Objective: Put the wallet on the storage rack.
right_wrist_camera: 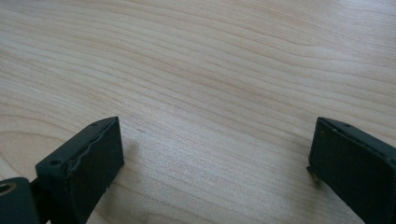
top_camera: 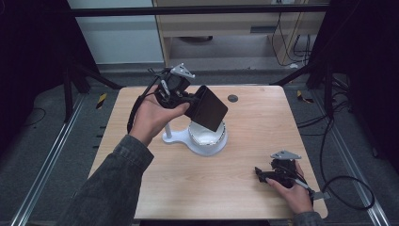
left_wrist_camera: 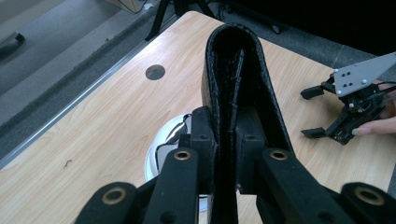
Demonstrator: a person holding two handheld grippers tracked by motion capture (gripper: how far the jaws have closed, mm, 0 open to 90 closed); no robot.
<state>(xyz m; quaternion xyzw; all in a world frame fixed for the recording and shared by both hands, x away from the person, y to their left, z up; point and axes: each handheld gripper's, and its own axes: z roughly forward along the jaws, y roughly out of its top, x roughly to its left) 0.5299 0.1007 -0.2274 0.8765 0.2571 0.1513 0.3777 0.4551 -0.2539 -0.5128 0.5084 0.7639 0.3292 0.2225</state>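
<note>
Currently your left gripper (top_camera: 190,101) fingers clamp a black wallet (top_camera: 207,108) above the white stand (top_camera: 200,139). Your right gripper (top_camera: 266,174) rests on the table (top_camera: 244,188), fingers spread wide apart.

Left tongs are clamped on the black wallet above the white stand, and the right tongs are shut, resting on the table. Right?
Not quite: the right tongs are open, jaws wide apart over bare table, as the right gripper view shows. The left tongs do clamp the black wallet above the white stand.
</note>
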